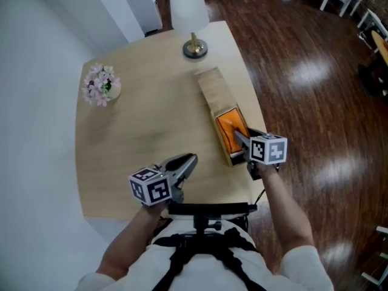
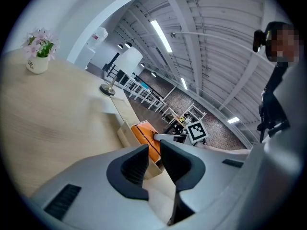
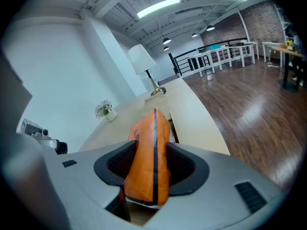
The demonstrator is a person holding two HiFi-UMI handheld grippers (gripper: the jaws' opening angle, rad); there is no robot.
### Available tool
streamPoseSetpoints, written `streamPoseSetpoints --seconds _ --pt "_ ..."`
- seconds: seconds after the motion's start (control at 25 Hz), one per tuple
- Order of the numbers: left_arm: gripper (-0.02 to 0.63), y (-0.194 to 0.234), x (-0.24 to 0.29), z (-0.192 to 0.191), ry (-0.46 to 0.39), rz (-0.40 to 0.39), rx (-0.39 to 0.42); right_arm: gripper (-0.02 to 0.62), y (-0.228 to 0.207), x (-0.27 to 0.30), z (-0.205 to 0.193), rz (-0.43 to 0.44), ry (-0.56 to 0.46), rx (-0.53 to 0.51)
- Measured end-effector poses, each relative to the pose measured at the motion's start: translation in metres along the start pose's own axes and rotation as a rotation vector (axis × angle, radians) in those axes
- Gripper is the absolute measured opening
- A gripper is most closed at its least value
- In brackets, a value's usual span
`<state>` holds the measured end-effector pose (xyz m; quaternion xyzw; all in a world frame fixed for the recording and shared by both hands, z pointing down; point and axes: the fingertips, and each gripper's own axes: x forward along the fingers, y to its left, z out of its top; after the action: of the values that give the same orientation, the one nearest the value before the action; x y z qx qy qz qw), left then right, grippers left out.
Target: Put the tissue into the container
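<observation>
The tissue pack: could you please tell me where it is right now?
The pack is at the table's right edge in the head view, gripped by the right gripper at the container's open near end, with the lamp beyond.

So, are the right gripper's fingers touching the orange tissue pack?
Touching. In the right gripper view, the right gripper presses both fingers against the orange tissue pack.

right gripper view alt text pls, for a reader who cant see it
The fingers of the right gripper clamp an orange tissue pack with a black stripe, in front of a wooden container on a pale table. A white lamp and a pot of pink flowers stand farther back.
</observation>
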<state>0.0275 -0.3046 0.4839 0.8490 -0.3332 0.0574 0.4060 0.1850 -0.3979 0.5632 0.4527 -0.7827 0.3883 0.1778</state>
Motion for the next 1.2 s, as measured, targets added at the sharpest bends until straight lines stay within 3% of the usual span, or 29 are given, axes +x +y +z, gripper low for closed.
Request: streamPoseSetpoints --seconds 0.16,0.48,0.68,1.2 --pt "0.069 0.003 -0.003 -0.002 0.001 0.007 -0.005 0.215 -0.006 0.007 -0.005 -0.057 0.042 -0.051" --pt "0.069 0.006 -0.009 -0.003 -0.011 0.02 -0.015 0.236 -0.004 0.015 -0.014 -0.091 0.138 -0.139" --pt "0.069 0.006 -0.01 -0.004 -0.012 0.02 -0.02 0.314 0.005 0.019 -0.015 -0.069 0.169 -0.191" --pt "0.069 0.003 -0.01 0.003 -0.052 0.027 -0.005 0.314 0.002 0.013 -0.01 -0.033 0.11 -0.125"
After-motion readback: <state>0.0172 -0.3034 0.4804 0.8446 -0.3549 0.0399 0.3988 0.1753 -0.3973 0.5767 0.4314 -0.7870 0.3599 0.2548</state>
